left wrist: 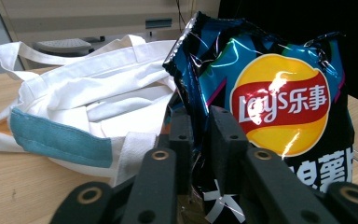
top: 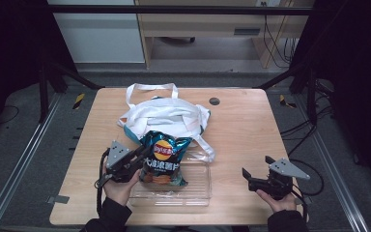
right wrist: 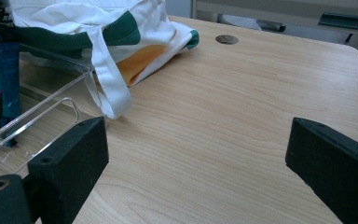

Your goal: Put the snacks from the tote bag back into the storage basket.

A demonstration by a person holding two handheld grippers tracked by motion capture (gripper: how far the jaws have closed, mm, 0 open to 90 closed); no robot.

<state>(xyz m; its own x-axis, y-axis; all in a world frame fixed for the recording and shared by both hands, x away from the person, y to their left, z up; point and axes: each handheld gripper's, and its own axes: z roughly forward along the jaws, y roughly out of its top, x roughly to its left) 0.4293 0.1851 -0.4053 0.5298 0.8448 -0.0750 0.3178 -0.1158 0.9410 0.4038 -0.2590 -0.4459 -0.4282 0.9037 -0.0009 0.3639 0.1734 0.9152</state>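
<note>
The wooden bench (top: 241, 130) carries everything, with a small round dark disc (top: 214, 101) set into its far side, right of centre. The largest thing on it is a white cloth tote bag (top: 166, 116) with teal and orange patches, lying crumpled and flat at the far middle; 1 handle loops toward the far edge, and another strap trails down to the near right beside the tray. In the right tool view that strap (right wrist: 109, 88) lies on the wood just beside the tray's rim.

Nearer the person, a clear plastic tray (top: 195, 186) sits at the near middle of the bench, touching the tote's near edge. A dark blue Lay's chip bag (top: 164, 157) with a yellow and red logo stands tilted over the tray's left part, its top leaning against the tote.

The left tool (top: 140, 157), held in the left hand (top: 120, 189) at the near left, has its 2 black jaws pressed on the chip bag's left edge; in the left tool view the jaws pinch the crinkled foil (left wrist: 200, 140) between them, with the logo just to the right.

The right tool (top: 256, 170), held in the right hand (top: 279, 202) at the near right, sits well apart from the tray over bare wood. Its 2 jaws are spread wide with nothing between them.
</note>
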